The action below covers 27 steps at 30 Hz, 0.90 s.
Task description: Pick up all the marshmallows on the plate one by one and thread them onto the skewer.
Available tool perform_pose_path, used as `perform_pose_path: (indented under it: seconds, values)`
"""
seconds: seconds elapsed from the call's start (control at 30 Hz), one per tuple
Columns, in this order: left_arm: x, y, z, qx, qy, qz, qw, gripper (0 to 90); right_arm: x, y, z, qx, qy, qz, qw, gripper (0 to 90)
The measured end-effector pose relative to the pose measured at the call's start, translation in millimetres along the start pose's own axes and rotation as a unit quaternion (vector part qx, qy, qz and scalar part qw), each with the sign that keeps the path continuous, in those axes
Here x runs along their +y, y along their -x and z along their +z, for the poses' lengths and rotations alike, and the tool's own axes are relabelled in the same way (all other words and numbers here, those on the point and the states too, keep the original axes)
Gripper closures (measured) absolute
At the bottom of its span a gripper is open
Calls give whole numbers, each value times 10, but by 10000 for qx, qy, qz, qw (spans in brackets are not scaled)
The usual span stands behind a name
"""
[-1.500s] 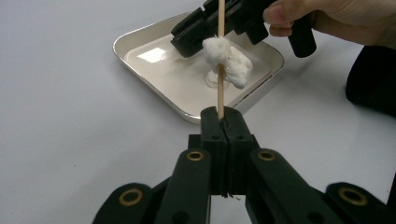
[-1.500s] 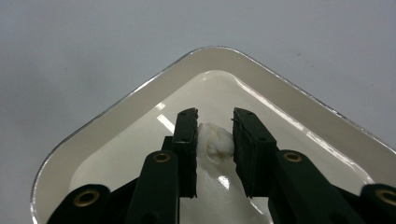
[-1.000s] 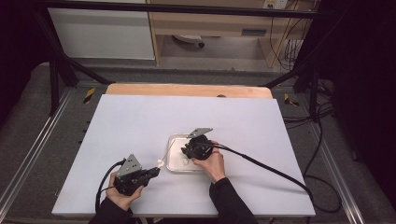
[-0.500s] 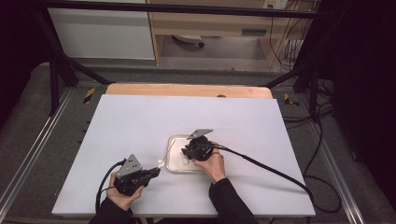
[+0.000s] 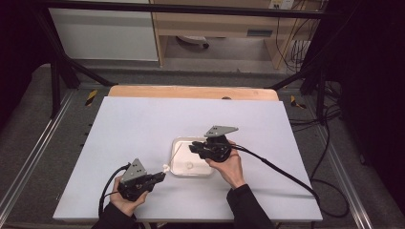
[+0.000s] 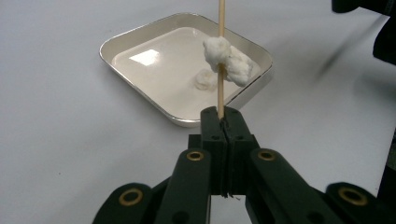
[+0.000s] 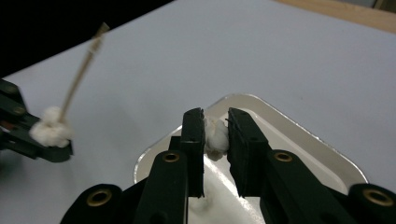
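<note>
While your left claw (image 6: 223, 122) stays clamped on the wooden skewer (image 6: 221, 56), which already carries white marshmallow pieces (image 6: 229, 63) at the lower left of the tray (image 5: 177, 143), your right claw (image 7: 215, 135) has just been closing and now pinches another marshmallow (image 7: 215, 136) above the tray at centre frame. That soft piece could squash or slip out. If your approach is off-axis, the point may miss and bend the skewer.

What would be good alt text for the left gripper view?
The left hand-held gripper is shut on a thin wooden skewer threaded with white marshmallow pieces. Behind it, a shallow white tray holding another white piece rests on the white table.
</note>
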State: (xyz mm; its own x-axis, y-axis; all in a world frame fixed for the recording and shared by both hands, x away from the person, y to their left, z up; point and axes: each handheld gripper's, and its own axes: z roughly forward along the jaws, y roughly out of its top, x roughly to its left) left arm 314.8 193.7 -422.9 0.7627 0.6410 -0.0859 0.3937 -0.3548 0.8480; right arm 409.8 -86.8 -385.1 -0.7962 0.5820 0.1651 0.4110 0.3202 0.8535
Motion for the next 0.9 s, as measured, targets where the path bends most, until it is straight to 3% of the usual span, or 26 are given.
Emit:
perform_pose_path:
  seconds: [0.23, 0.43, 0.63, 0.9]
  values:
    - [7, 39, 13, -87, 33, 113, 9999, 885, 159, -81, -337, 393, 492, 7, 9980, 765]
    - [12, 73, 27, -155, 36, 234, 9996, 885, 239, -95, -500, 687, 781, 70, 9945, 763]
    - [16, 99, 36, -188, 24, 327, 9993, 885, 244, -104, -500, 893, 779, 117, 9929, 764]
    - [18, 114, 35, -219, 50, 387, 9990, 886, 232, -91, -452, 996, 647, 175, 9928, 764]
